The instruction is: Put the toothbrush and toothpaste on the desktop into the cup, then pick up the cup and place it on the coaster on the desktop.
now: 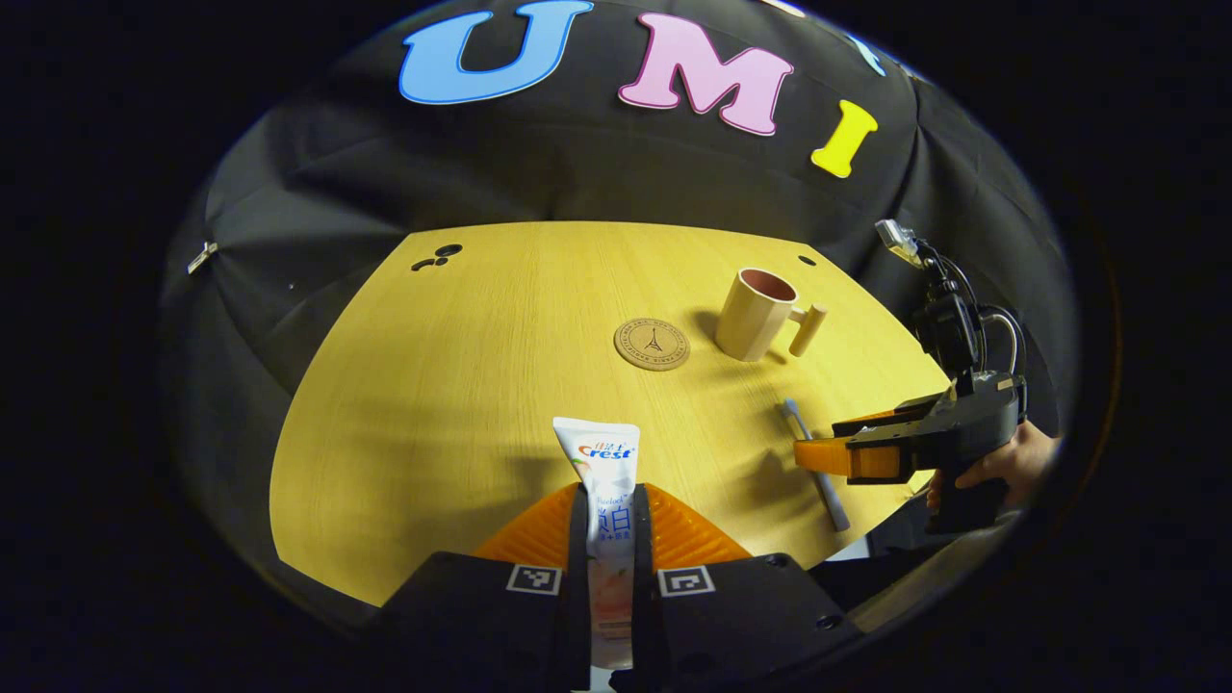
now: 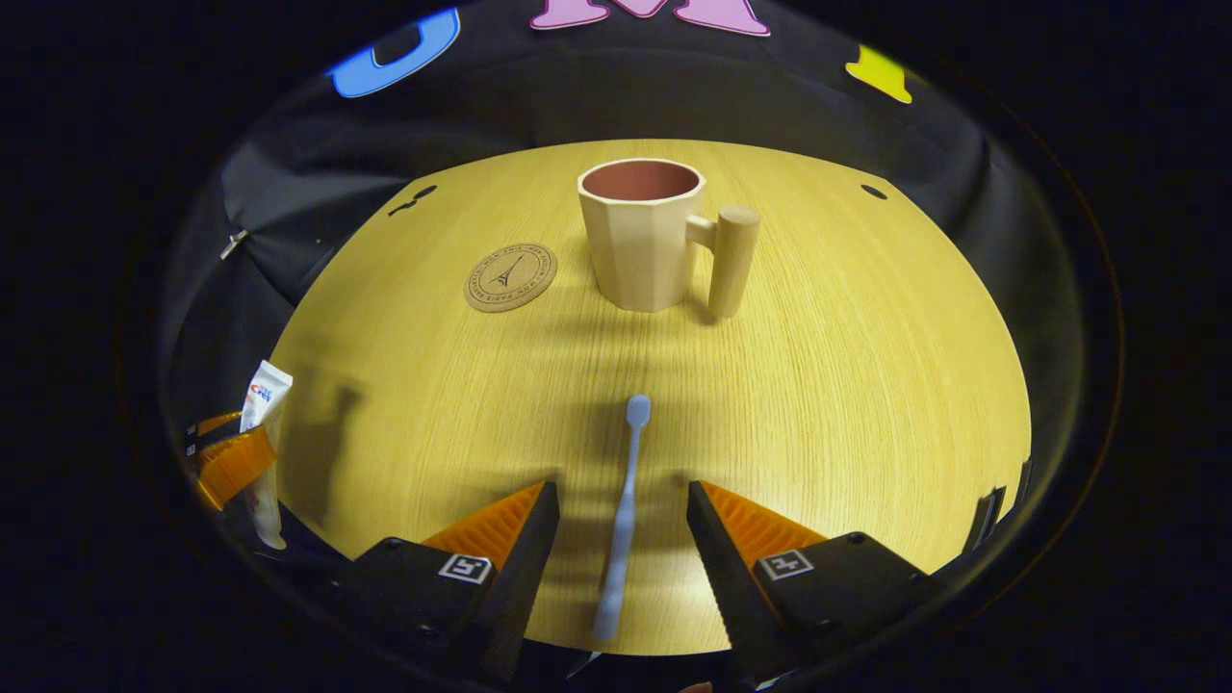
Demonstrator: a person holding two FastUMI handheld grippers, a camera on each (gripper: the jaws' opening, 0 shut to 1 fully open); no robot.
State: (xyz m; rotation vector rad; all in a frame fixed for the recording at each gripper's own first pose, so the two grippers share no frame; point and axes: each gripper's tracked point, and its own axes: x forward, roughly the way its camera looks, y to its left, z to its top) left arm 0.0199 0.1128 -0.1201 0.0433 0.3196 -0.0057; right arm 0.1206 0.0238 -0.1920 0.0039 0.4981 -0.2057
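Note:
A white toothpaste tube [image 1: 608, 496] stands clamped between both fingers of my left gripper [image 1: 609, 515], lifted over the near table edge; it also shows at the far left as the toothpaste tube [image 2: 264, 397]. The pale blue toothbrush [image 2: 624, 515] lies flat on the wooden table, between the spread fingers of my right gripper [image 2: 623, 500], which is open and touches nothing. From the left gripper view the right gripper [image 1: 818, 445] hovers over the toothbrush [image 1: 814, 462]. A beige cup [image 2: 643, 231] with a peg handle stands upright beyond it, and a round cork coaster [image 2: 511, 277] lies to its left.
The round wooden table [image 1: 462, 366] has small dark holes near its far edge [image 1: 438, 256]. A hand [image 1: 1001, 467] holds the right gripper at the table's right side. Black cloth walls close in behind the table.

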